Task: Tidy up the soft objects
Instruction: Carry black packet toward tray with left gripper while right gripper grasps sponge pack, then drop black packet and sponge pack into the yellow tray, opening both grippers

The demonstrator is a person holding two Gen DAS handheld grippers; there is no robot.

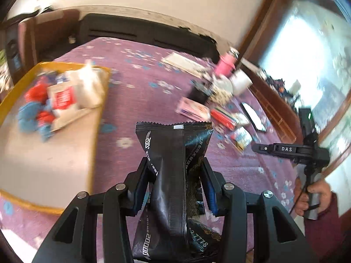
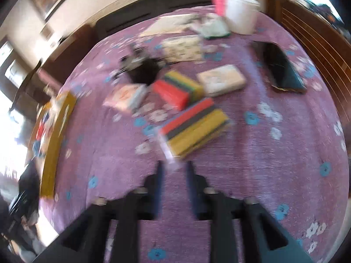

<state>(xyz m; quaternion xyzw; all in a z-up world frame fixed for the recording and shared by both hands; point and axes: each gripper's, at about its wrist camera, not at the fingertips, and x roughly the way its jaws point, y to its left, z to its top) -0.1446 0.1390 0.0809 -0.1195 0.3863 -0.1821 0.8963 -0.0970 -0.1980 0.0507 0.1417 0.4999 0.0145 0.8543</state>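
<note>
The room has pale walls, a bright window on the right and a dark bed head at the far side. The biggest thing is the bed [image 1: 166,70], with a purple cover full of little blue and white flowers.

On the left of the bed lies a yellow tray [image 1: 13,100]. Soft things already sit in its far end, among them a white packet [image 1: 87,87] and a red and blue soft lump [image 1: 37,109]. The near part of the tray is bare.

The left tongs [image 1: 173,175] are closed on a black snack bag [image 1: 173,157]. The bag stands tall between the 2 pads, with its long side running away from the camera. The tray lies to the left of the bag and close by, so the left hand is the nearer one for dropping it in.

The right tongs [image 2: 174,171] are open and hold nothing. Just past their tips lies a striped sponge pack [image 2: 195,129], with its long side slanting up to the right. A second sponge pack [image 2: 177,87] lies farther off. The tray is well to the left of them.
</note>
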